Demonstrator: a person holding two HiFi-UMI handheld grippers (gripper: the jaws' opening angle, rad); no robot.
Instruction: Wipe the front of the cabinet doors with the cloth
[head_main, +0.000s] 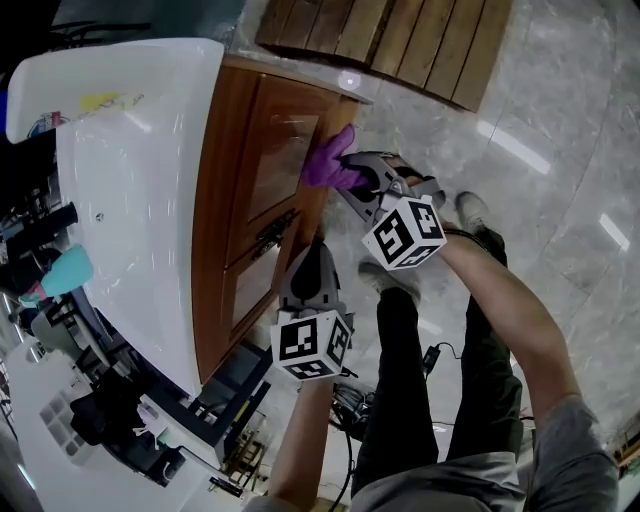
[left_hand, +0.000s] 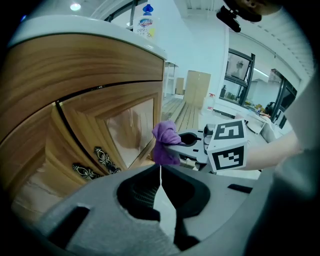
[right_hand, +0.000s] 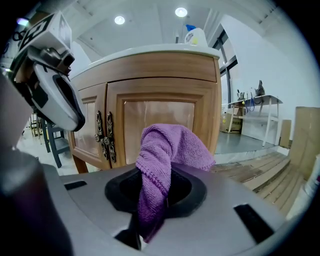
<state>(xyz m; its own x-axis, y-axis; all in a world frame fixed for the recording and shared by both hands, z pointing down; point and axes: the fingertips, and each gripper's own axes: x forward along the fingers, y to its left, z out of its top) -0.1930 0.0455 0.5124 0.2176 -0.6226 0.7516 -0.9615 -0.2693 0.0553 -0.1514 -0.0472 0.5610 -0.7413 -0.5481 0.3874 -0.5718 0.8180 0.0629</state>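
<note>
Partly hidden by the purple cloth (right_hand: 167, 150) it clamps, the right gripper (right_hand: 155, 195) faces the cabinet door (right_hand: 157, 112); the left gripper (left_hand: 161, 175) is clenched, empty.

A glossy white worktop (head_main: 150, 200) is catching the light along its curved edge. A white bottle with a blue cap (right_hand: 196, 35) is standing upright on it. A slatted wooden platform (head_main: 400, 40) is lying on the grey marble floor (head_main: 560, 150). A teal container (head_main: 68, 270) is sitting among dark clutter at the left. A round ceiling lamp (right_hand: 181, 12) is glowing overhead, and a table (right_hand: 255, 102) is standing by the windows.
</note>
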